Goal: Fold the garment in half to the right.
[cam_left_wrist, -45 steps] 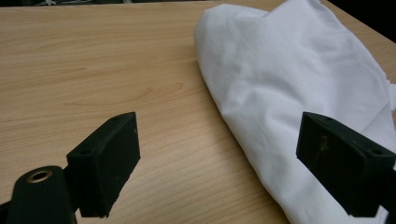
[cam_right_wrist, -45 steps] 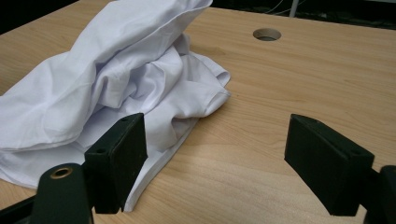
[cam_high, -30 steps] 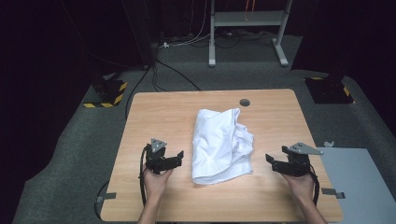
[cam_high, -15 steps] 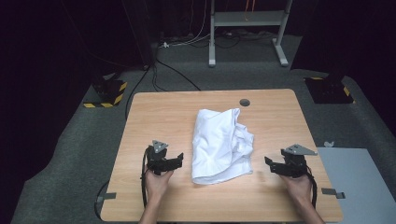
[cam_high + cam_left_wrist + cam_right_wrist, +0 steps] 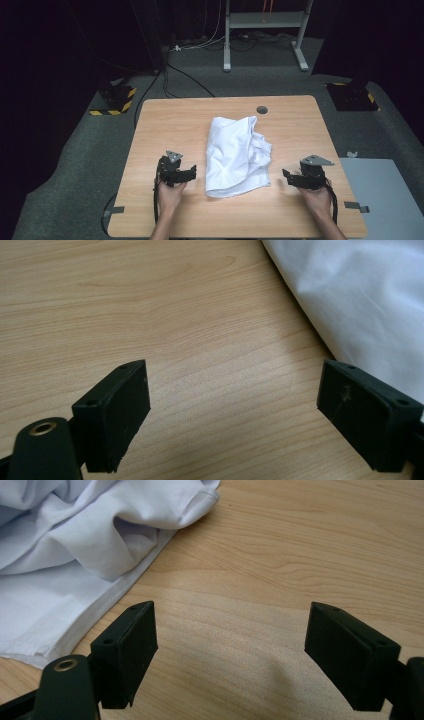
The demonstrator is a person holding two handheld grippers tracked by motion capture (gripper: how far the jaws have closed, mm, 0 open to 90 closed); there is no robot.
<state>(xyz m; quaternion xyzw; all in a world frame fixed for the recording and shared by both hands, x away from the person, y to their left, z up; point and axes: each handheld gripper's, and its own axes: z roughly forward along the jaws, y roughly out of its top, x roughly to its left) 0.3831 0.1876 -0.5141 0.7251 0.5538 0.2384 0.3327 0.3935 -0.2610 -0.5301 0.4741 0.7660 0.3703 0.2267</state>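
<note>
Crumpled white cotton cloth (image 5: 236,155) lies mid-worktop, btwn both hands, nearer the front edge. Left tongs (image 5: 191,171) spread wide, nothing in them, just beside cloth's left edge. Right tongs (image 5: 286,176) also spread, empty, near the hemmed right edge but apart from it.

Risks, my guess: pinching one loose fold only, so cloth drags or bunches instead of lifting flat; tongs scraping the wood if they come in too low; uneven pull from the 2 sides twisting it.

Pale wooden worktop (image 5: 165,125) w/ round cable hole (image 5: 262,109) at the back. Room dark, grey carpet, cables, metal stand legs behind.
</note>
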